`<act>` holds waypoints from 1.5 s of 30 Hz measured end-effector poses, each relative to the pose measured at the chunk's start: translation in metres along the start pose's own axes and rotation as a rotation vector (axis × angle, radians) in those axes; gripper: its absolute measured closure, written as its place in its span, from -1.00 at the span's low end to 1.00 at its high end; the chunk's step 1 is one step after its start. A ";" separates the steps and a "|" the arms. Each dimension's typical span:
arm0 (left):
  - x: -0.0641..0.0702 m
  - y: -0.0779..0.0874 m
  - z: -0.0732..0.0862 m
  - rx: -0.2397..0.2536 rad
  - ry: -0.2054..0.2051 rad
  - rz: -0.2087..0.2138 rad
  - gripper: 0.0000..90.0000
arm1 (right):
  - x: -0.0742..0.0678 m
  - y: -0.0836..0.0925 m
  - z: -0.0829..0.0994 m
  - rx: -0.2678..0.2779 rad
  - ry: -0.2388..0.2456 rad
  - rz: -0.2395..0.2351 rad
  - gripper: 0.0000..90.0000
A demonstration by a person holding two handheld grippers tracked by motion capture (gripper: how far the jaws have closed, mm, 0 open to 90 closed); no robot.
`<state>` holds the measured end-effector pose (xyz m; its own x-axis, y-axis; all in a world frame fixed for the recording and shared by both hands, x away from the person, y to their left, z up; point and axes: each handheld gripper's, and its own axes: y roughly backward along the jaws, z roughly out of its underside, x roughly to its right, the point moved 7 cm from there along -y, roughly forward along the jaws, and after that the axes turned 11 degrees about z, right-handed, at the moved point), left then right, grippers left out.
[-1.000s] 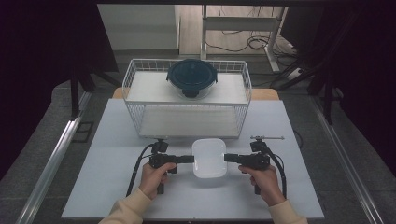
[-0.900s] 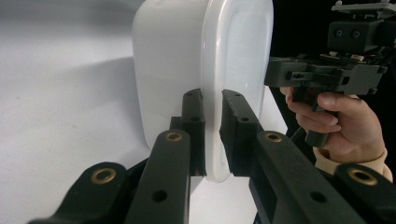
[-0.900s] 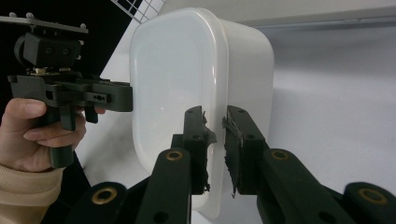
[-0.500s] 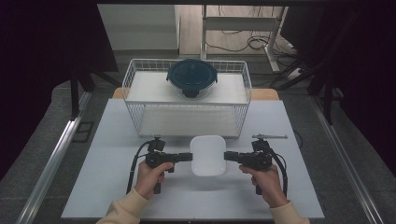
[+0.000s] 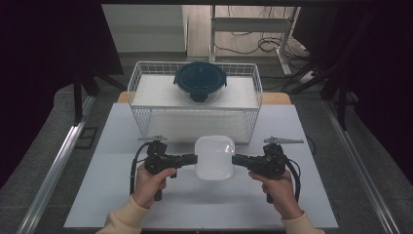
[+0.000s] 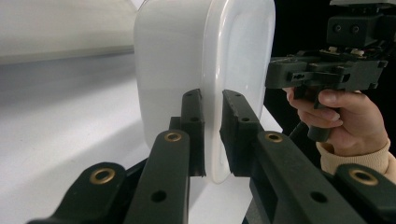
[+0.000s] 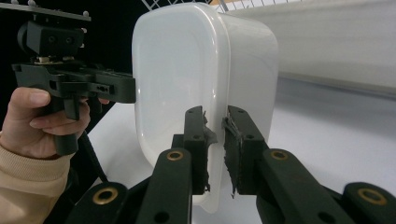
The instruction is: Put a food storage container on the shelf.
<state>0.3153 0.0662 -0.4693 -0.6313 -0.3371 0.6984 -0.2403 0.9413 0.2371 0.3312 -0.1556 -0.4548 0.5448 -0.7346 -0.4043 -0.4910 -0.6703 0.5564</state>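
Your left gripper (image 5: 194,159) and right gripper (image 5: 235,160) each pinch the rim of one white tub (image 5: 214,157), jaws narrowed on opposite edges, near the front middle of the white table (image 5: 112,195). Just behind, blocking the way forward, one wire basket (image 5: 142,119) carries one dark-lidded round container (image 5: 200,80).

White table (image 5: 122,204); wire basket (image 5: 146,122) at far edge, holding dark lidded container (image 5: 200,80).

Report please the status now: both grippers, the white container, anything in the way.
Left hand-held gripper and right hand-held gripper each shut on white container rim, opposite sides. Wire basket directly beyond, dark lidded bowl inside.
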 end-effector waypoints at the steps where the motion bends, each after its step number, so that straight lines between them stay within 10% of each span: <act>1: 0.001 0.001 -0.001 -0.001 -0.004 0.000 0.78 | -0.001 0.001 -0.001 0.002 0.002 0.001 0.75; 14: 0.018 0.021 -0.022 0.016 -0.054 -0.011 0.78 | -0.020 0.007 -0.023 0.037 0.040 -0.032 0.75; 27: 0.058 0.056 -0.080 0.068 -0.153 -0.018 0.78 | -0.059 0.031 -0.089 0.113 0.135 -0.052 0.76; 45: 0.080 0.071 -0.132 0.077 -0.197 -0.023 0.78 | -0.079 0.047 -0.144 0.144 0.178 -0.034 0.76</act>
<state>0.3455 0.1089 -0.3072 -0.7551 -0.3625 0.5463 -0.3070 0.9317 0.1940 0.3629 -0.1147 -0.2923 0.6675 -0.6900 -0.2797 -0.5554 -0.7117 0.4302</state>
